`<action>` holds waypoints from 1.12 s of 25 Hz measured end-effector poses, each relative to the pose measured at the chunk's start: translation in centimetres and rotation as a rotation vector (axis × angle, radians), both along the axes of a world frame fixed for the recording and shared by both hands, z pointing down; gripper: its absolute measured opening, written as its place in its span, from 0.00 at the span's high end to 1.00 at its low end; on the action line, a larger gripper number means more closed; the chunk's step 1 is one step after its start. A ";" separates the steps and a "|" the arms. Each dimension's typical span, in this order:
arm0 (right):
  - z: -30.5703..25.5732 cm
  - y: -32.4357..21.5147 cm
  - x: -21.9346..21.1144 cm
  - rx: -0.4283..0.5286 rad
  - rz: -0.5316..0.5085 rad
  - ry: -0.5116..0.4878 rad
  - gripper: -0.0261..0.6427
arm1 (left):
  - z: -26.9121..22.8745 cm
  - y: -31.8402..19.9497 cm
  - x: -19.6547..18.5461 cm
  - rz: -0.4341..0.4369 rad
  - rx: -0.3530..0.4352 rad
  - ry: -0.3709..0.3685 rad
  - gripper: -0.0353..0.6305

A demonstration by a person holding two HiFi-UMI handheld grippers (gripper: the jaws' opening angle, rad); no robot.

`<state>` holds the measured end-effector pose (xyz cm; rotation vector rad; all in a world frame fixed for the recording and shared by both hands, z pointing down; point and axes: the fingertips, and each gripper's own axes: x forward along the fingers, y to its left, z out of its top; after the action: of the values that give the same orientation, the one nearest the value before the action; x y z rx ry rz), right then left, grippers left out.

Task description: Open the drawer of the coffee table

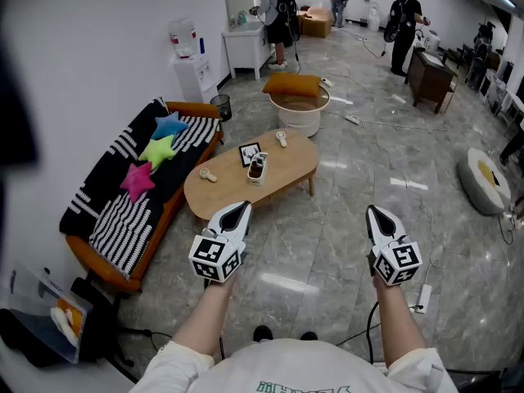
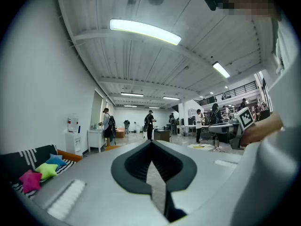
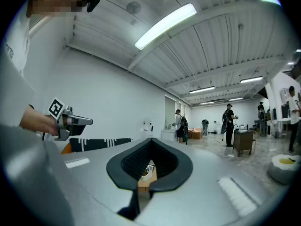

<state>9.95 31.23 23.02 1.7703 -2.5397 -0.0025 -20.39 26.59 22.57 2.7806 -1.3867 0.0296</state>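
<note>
The oval wooden coffee table (image 1: 286, 173) stands on the marble floor ahead of me, a few steps away. No drawer front shows from here. My left gripper (image 1: 240, 208) and right gripper (image 1: 374, 211) are held level at waist height, side by side, both shut and empty. In the left gripper view the left gripper (image 2: 151, 142) has its tips together, with only floor beyond. In the right gripper view the right gripper (image 3: 153, 140) is likewise shut, and the coffee table (image 3: 142, 181) shows through the gap below its tips.
On the table are a white holder (image 1: 257, 169), a framed card (image 1: 249, 153) and two small wooden pieces. A striped sofa (image 1: 135, 211) with star cushions lies left. A round stool with an orange cushion (image 1: 293, 85) stands behind. A power strip (image 1: 422, 298) lies on the floor at the right. People stand far back.
</note>
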 end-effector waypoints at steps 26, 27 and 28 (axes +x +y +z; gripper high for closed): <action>-0.5 -1.2 1.8 0.059 0.059 -0.082 0.08 | -0.5 -0.5 0.0 -0.025 0.019 0.003 0.95; -0.4 -1.1 1.6 0.056 0.053 -0.078 0.08 | -0.4 -0.5 0.0 -0.025 0.018 0.003 0.95; -0.2 -1.2 1.4 0.053 0.050 -0.078 0.08 | -0.3 -0.6 -0.1 -0.025 0.017 0.002 0.95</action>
<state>11.39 30.04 22.80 1.8889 -2.5706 0.0009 -20.49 26.04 22.25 2.7754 -1.4282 0.0137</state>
